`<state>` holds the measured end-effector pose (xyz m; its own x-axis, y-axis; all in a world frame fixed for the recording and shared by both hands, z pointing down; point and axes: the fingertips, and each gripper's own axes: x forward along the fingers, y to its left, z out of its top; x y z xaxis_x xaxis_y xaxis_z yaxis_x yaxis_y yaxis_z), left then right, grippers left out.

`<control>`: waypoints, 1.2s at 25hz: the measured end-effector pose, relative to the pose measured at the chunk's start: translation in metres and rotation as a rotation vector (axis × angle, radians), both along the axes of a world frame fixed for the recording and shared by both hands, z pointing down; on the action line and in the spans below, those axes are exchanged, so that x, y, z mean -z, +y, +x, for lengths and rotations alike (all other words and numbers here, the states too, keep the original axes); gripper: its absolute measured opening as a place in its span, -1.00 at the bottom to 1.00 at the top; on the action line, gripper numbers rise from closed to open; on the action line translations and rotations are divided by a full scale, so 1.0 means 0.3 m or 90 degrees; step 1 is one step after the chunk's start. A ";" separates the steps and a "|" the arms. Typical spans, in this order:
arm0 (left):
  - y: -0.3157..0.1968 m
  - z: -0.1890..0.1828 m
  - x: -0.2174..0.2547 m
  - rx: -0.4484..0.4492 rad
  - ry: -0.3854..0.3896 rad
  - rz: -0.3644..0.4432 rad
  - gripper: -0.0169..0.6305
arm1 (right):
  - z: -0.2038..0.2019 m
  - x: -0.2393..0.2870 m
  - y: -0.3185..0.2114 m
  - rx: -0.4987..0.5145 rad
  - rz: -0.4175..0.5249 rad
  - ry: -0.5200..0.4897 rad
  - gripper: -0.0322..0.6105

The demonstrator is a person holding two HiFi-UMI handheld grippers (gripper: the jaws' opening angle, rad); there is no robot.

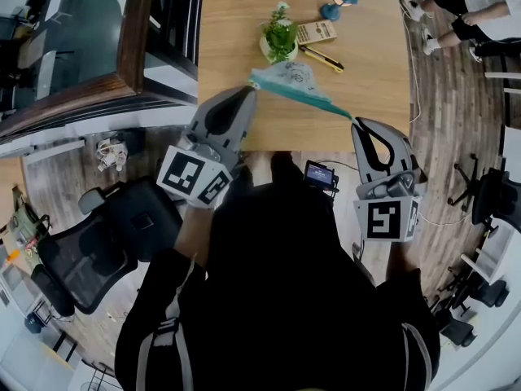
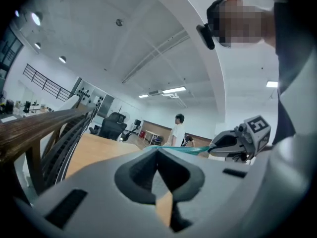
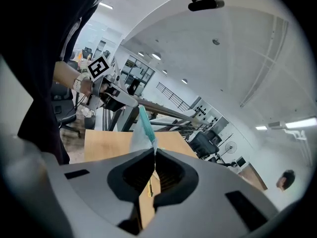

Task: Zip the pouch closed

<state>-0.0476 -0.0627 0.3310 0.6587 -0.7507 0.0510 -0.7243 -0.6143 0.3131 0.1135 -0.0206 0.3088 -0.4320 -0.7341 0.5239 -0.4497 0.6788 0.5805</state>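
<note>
I'm holding both arms out over the counter [image 1: 232,31], left tool [image 1: 249,92] clenching one end of the pouch [image 1: 290,81], right tool [image 1: 356,122] pinching the other, pouch stretching between them in mid-air.

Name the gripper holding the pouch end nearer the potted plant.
The left gripper: its pouch end lies close to the potted plant; the right gripper holds the end at the table edge.

Left tool [image 1: 251,90], right tool [image 1: 356,123]: jaws pinched shut, tips well apart.
</note>
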 end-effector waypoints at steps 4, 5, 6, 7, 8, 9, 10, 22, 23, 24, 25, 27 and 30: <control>-0.007 -0.015 -0.032 0.004 -0.020 -0.017 -0.94 | -0.006 -0.019 -0.007 0.009 0.009 0.006 -0.84; -0.014 -0.034 -0.043 0.018 -0.018 -0.025 -0.94 | -0.004 -0.026 -0.012 0.005 0.010 0.011 -0.85; -0.024 -0.069 -0.054 0.041 -0.009 -0.036 -0.94 | 0.009 -0.027 -0.021 -0.005 0.013 0.016 -0.85; -0.037 -0.116 -0.060 0.070 0.010 -0.049 -0.94 | 0.033 -0.022 -0.035 -0.018 0.018 0.019 -0.86; -0.046 -0.166 -0.059 0.096 0.027 -0.058 -0.94 | 0.061 -0.011 -0.049 -0.032 0.020 0.014 -0.86; -0.051 -0.204 -0.053 0.111 0.030 -0.059 -0.94 | 0.087 0.001 -0.061 -0.046 0.016 0.003 -0.86; -0.051 -0.226 -0.045 0.115 0.019 -0.052 -0.94 | 0.106 0.011 -0.070 -0.057 0.009 -0.006 -0.86; -0.030 -0.287 -0.002 0.205 -0.185 0.057 -0.94 | 0.138 0.116 -0.153 -0.185 0.034 -0.347 -0.86; -0.028 -0.280 0.010 0.214 -0.221 0.077 -0.94 | 0.151 0.125 -0.160 -0.212 0.036 -0.391 -0.86; -0.027 -0.271 0.025 0.221 -0.237 0.091 -0.94 | 0.163 0.135 -0.168 -0.238 0.042 -0.431 -0.86; -0.026 -0.262 0.038 0.228 -0.241 0.098 -0.94 | 0.170 0.145 -0.176 -0.260 0.052 -0.464 -0.86; -0.024 -0.254 0.045 0.234 -0.242 0.097 -0.94 | 0.162 0.161 -0.185 -0.283 0.069 -0.517 -0.86; -0.025 -0.246 0.037 0.230 -0.236 0.090 -0.94 | 0.110 0.142 -0.184 -0.270 0.061 -0.524 -0.86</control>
